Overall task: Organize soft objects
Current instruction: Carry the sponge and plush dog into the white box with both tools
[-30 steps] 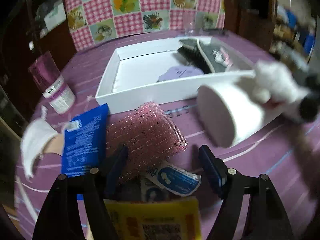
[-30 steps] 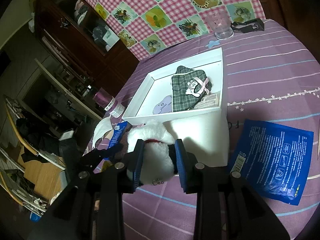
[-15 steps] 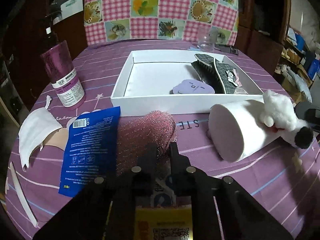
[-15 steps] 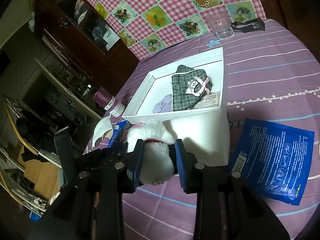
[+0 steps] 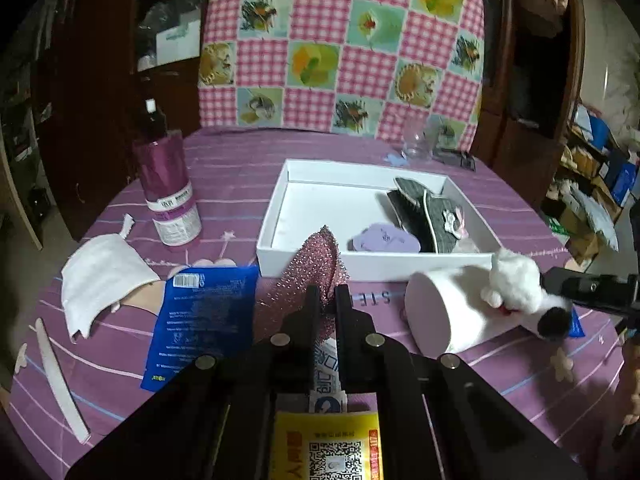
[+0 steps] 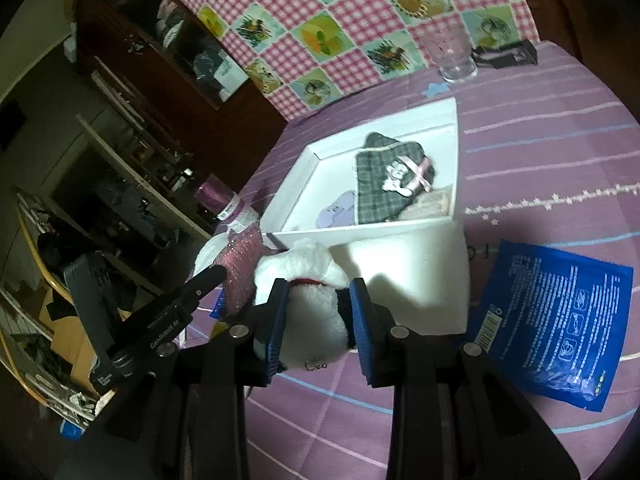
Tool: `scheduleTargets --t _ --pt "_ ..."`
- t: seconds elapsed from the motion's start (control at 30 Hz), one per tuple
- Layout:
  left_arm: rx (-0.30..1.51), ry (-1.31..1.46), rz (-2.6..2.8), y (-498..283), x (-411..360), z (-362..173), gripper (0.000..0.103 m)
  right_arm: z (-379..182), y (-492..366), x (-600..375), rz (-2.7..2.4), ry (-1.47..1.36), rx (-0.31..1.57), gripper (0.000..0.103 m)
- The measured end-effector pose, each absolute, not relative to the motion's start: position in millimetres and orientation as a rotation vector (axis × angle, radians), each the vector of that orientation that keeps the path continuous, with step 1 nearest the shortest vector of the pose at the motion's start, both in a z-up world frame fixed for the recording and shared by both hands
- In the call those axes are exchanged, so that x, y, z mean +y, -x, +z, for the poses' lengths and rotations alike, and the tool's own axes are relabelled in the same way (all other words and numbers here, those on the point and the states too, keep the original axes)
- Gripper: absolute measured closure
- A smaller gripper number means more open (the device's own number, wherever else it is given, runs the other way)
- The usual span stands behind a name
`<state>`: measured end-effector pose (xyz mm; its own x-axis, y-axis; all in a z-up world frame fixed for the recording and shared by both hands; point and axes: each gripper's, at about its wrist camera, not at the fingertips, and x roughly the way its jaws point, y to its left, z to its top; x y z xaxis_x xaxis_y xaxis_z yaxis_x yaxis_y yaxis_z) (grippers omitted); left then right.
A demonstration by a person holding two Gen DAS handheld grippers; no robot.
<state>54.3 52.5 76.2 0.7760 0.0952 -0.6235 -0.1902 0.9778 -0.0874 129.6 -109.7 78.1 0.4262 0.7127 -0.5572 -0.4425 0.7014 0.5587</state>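
Observation:
My left gripper [image 5: 326, 294] is shut on the near edge of a pink glittery scrub pad [image 5: 316, 262], which hangs raised above the purple tablecloth, in front of the white box [image 5: 272, 224]. The right wrist view shows the same pad [image 6: 240, 264] at the left gripper's tip. My right gripper [image 6: 320, 300] is shut on a white plush dog [image 6: 308, 276], which lies against a white cylinder [image 5: 440, 308] on its side. From the left wrist view the dog [image 5: 516, 280] sits on that cylinder's far end. A plaid pouch [image 5: 432, 212] and a small purple item [image 5: 384, 240] lie inside the box.
A blue packet [image 5: 204, 312], a white cloth bag [image 5: 100, 276] and a purple bottle [image 5: 168, 188] are left of the pad. Another blue packet [image 6: 552, 320] lies right of the cylinder. A glass [image 6: 452, 52] stands behind the box. A yellow card [image 5: 328, 444] lies under my left gripper.
The left jaws have closed on the pink pad and lifted it off the cloth, up and toward the box. The right gripper and the plush dog have stayed put.

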Motion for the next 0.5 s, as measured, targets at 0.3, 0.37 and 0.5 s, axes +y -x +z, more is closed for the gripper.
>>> scheduleTargets --t 0.3,0.37,0.5 --pt "0.644 0.158 0.125 -50 49 92 0.097 96 -126 -104 0.775 -0.345 0.821 0.070" --pt "0.639 0.164 0.118 -50 50 98 0.098 98 -127 -105 0.777 -0.349 0.819 0.070" --pt "0.620 0.182 0.106 -47 53 109 0.097 101 -127 -109 0.780 -0.366 0.810 0.070"
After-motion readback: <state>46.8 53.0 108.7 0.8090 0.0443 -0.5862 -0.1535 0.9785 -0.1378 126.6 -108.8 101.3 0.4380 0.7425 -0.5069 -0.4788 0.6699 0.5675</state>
